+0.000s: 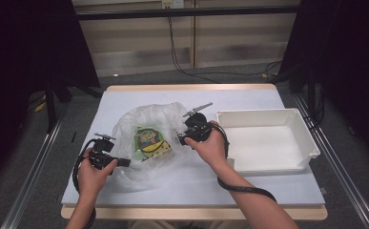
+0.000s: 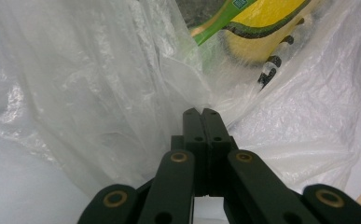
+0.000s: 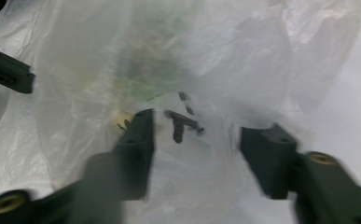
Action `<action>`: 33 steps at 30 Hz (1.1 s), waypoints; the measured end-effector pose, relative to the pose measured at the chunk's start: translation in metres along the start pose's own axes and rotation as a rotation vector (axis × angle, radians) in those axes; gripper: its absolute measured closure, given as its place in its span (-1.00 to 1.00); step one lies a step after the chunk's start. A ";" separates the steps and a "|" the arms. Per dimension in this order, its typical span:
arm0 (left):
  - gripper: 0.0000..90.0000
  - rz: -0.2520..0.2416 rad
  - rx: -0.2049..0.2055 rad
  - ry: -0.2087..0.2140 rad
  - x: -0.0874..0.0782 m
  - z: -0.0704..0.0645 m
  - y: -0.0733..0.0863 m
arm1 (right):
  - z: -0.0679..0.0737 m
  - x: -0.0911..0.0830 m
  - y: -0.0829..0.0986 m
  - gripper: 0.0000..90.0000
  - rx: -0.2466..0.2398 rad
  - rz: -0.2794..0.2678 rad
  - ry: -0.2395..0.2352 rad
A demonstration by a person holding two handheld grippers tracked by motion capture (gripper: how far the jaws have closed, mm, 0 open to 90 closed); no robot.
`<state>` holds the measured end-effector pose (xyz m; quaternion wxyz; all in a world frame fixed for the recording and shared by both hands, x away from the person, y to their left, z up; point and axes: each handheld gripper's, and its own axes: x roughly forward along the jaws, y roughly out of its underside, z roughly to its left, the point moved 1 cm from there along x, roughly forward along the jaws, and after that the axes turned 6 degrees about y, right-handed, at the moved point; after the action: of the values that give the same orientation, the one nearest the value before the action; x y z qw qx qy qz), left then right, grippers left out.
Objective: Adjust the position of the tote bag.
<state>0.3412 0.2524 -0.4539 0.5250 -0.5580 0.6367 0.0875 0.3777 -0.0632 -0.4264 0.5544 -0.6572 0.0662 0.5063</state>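
High view first: a clear plastic bag (image 1: 146, 143) lies crumpled on the surface (image 1: 249, 183) between both tongs, with a green-and-yellow packet (image 1: 149, 140) inside it. The left tongs (image 1: 123, 162) are clamped shut on the bag's near edge, film pinched at their tips. The right tongs (image 1: 181, 138) stand spread apart against the bag's far side, gripping nothing. Beyond the right tongs sits a white tray (image 1: 268, 140). Through the film, the packet's print is too blurred to read.
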 end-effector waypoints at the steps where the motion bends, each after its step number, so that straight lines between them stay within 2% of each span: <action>1: 1.00 0.005 0.010 -0.002 -0.002 0.001 0.001 | 0.000 0.003 -0.001 0.51 -0.011 0.012 -0.014; 2: 1.00 0.005 0.010 -0.002 -0.002 0.001 0.001 | 0.000 0.003 -0.001 0.51 -0.011 0.012 -0.014; 3: 1.00 -0.001 0.005 -0.002 -0.002 0.001 0.002 | -0.002 0.006 -0.001 0.86 -0.025 0.030 -0.006; 4: 1.00 -0.015 -0.001 -0.002 -0.003 0.001 0.002 | -0.003 0.007 0.000 0.96 -0.052 0.045 0.000; 5: 1.00 -0.026 -0.010 -0.001 -0.005 0.002 0.003 | -0.004 0.006 0.001 0.99 -0.038 0.064 -0.003; 7: 1.00 -0.044 -0.010 0.025 -0.008 0.004 0.004 | -0.008 0.003 0.005 1.00 -0.029 0.078 -0.008; 11: 1.00 -0.069 -0.032 0.023 -0.008 0.003 0.005 | -0.008 -0.004 0.014 1.00 -0.014 0.093 -0.040; 13: 1.00 -0.053 -0.015 0.017 -0.009 0.002 0.007 | -0.007 -0.008 0.019 1.00 0.013 0.109 -0.056; 17: 1.00 -0.031 -0.016 0.002 -0.006 0.000 0.012 | 0.000 -0.008 0.032 1.00 0.002 0.133 -0.067; 18: 1.00 -0.021 -0.018 0.009 -0.005 0.000 0.013 | 0.001 -0.008 0.035 1.00 -0.007 0.139 -0.066; 20: 1.00 -0.015 -0.016 0.006 -0.004 0.000 0.014 | 0.002 -0.007 0.040 1.00 0.012 0.138 -0.075; 23: 1.00 0.013 -0.003 -0.010 -0.002 0.000 0.014 | 0.000 -0.004 0.043 1.00 0.010 0.131 -0.077; 26: 1.00 -0.005 -0.023 -0.005 0.000 -0.001 0.014 | 0.003 -0.001 0.045 1.00 -0.006 0.133 -0.068; 28: 1.00 0.008 0.001 -0.001 -0.003 0.000 0.014 | 0.003 -0.002 0.046 1.00 0.002 0.129 -0.064; 29: 1.00 -0.002 0.002 0.000 -0.004 -0.002 0.013 | 0.003 -0.002 0.046 1.00 0.000 0.125 -0.066; 30: 0.96 -0.014 0.013 -0.003 -0.005 -0.003 0.012 | 0.003 -0.003 0.046 1.00 0.002 0.125 -0.065; 32: 0.37 -0.065 -0.008 0.007 -0.009 -0.008 0.008 | 0.004 -0.005 0.046 1.00 0.002 0.123 -0.071; 33: 0.37 -0.077 0.007 0.002 -0.010 -0.011 0.006 | 0.004 -0.005 0.046 1.00 0.002 0.123 -0.071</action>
<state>0.3287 0.2535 -0.4440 0.5292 -0.5804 0.6155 0.0647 0.3431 -0.0794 -0.4524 0.5249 -0.6329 0.0872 0.5625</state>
